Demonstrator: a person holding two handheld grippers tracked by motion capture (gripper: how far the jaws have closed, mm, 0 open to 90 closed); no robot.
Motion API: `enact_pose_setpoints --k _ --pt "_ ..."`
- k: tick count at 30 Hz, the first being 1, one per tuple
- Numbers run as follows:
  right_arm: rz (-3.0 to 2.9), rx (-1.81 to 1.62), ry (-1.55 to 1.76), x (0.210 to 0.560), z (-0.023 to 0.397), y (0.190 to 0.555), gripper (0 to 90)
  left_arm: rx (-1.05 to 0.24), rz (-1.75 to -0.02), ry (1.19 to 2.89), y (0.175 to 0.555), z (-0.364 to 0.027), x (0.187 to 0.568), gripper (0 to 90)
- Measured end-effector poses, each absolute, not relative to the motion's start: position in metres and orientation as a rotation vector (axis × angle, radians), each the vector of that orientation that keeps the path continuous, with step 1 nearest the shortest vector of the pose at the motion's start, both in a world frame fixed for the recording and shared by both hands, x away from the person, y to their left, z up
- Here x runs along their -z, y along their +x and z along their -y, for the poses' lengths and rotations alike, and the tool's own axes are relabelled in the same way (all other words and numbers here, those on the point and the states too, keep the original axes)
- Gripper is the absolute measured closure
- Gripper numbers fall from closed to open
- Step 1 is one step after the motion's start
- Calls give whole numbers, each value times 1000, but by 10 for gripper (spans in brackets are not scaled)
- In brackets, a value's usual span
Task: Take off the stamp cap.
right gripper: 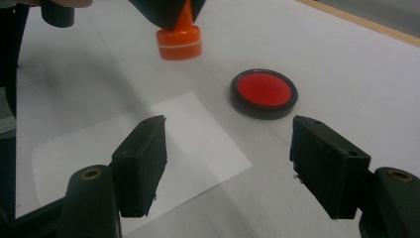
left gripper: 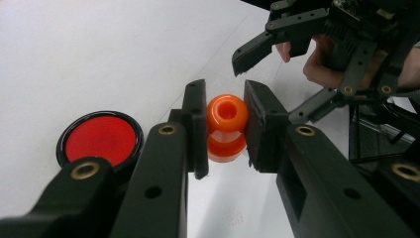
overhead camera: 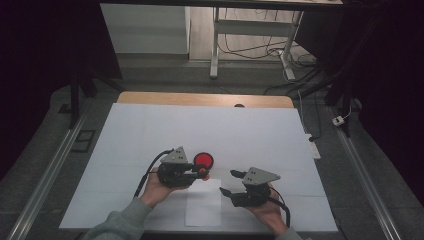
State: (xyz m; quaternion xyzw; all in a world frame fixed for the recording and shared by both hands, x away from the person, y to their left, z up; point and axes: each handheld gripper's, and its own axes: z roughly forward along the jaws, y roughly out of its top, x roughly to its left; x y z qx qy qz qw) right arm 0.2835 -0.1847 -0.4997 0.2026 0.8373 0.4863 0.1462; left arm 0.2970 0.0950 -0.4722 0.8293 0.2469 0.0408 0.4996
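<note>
I have my left gripper (left gripper: 226,130) clenched on an orange stamp (left gripper: 227,126), its two black jaws pressing the rounded knob of the handle from either side, with the wider base hanging below them. From my right gripper view the stamp's base (right gripper: 179,42) hangs clear of the table, face down, above the far corner of the white sheet of paper (right gripper: 148,144) that lies straight ahead of that gripper. The round red ink pad (right gripper: 264,93) in its black case sits on the white table cover (overhead camera: 150,135) just beyond the stamp and to the outer side of my left jaws, close by but not touching. My right gripper (right gripper: 228,163) is released, its jaws standing wide apart with nothing between them, hovering low over the near edge of the paper. I judge the stamp to be light, hard plastic, smooth and rather slippery on that glossy knob, so the waist under the knob is the best place to hold: the jaws seat there and it cannot slide up or down. It is stiff enough to take a firm squeeze, but it may swivel between flat pads if I press off-centre, so I want to keep it upright when it goes down. The paper is thin and light and will likely shift or lift with the stamp; my free gripper could pin its edge.
</note>
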Motion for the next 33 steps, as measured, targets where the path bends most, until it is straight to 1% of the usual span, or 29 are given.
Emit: enact_pose_setpoints --k 25,33 --pt "-2450 -1386 514 506 138 283 318 -95 -590 2009 296 -92 473 724" --pt "-2449 -1377 516 506 132 284 334 -92 -593 2012 296 -91 475 724"
